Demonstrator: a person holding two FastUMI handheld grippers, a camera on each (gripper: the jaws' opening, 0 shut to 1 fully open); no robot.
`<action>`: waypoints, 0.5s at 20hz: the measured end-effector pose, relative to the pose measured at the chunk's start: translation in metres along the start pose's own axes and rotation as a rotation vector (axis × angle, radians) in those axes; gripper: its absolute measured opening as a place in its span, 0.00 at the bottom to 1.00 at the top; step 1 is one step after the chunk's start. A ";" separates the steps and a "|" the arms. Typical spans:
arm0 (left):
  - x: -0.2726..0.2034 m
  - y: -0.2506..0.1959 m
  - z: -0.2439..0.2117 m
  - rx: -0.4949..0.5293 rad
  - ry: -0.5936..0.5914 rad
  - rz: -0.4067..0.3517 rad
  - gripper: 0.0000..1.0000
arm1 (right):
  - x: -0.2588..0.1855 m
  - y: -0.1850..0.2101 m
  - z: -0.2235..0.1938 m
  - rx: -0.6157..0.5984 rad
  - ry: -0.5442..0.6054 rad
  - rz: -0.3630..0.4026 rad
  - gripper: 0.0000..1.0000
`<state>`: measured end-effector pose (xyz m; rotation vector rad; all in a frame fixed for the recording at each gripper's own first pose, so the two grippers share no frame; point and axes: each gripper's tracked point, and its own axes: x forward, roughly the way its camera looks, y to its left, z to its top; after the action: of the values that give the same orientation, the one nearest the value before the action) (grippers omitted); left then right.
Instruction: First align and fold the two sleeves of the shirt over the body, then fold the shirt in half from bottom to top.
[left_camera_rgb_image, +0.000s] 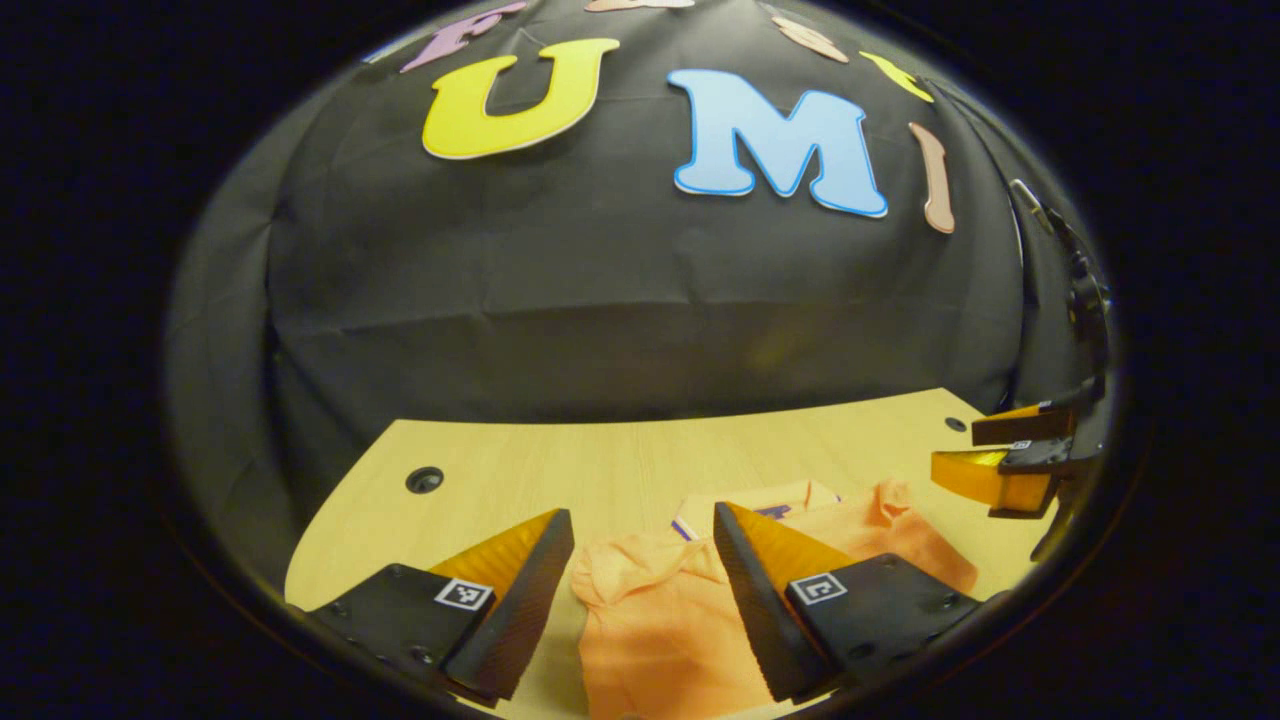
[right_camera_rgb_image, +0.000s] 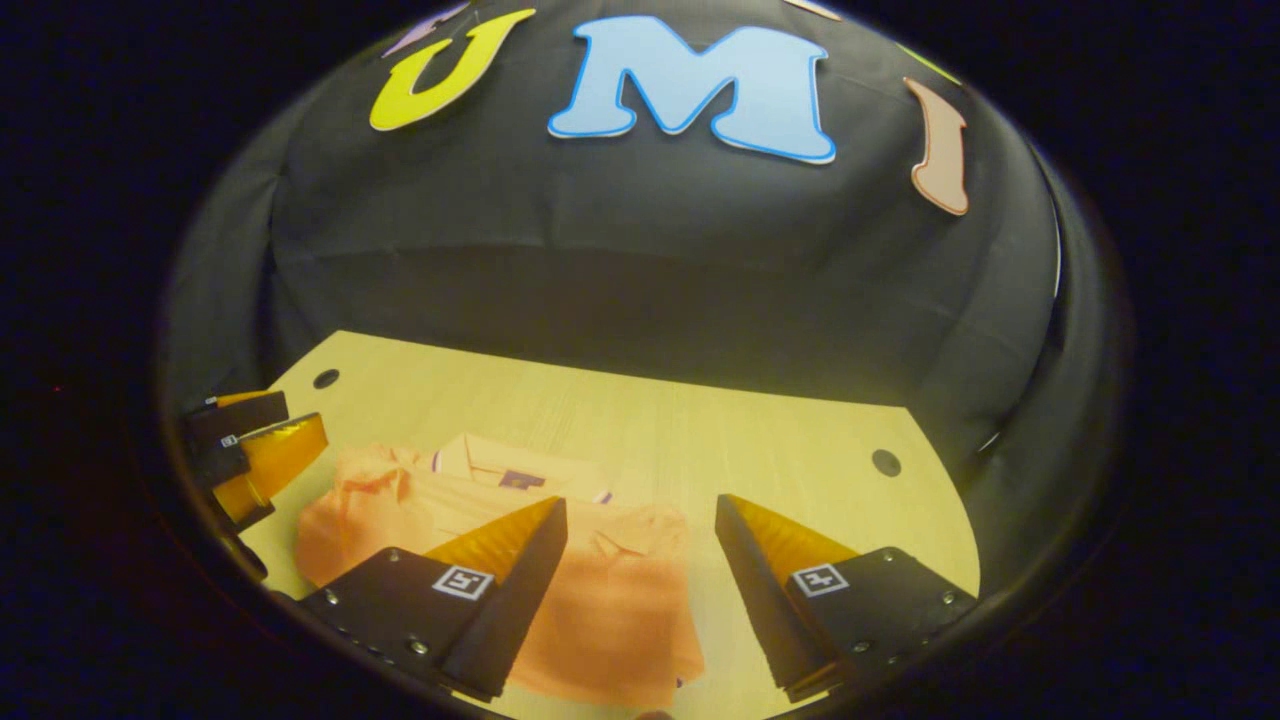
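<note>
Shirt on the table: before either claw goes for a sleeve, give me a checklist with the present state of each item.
1. Left claw open, nothing held: ok.
2. Right claw open, nothing held: ok.
3. Shirt lies on the table, collar toward the wall: ok.
4. Sleeves spread flat for aligning: not ok, both look bunched.
5. Sleeves folded over the body: not ok, not yet done.
6. Bottom hem straight: cannot tell, it is out of sight.
</note>
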<state>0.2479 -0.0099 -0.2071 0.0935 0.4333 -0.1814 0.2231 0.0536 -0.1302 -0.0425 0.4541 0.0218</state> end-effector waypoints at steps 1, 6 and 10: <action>-0.009 -0.003 0.004 0.006 -0.013 0.006 0.95 | -0.009 -0.002 0.006 0.001 -0.023 0.001 0.93; -0.060 -0.025 0.030 -0.026 -0.081 0.007 0.95 | -0.074 -0.014 0.030 -0.026 -0.137 -0.001 0.93; -0.102 -0.039 0.045 -0.041 -0.144 0.024 0.95 | -0.122 -0.020 0.039 -0.062 -0.215 0.011 0.93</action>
<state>0.1676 -0.0381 -0.1249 0.0447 0.2921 -0.1540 0.1316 0.0343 -0.0410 -0.0976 0.2389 0.0503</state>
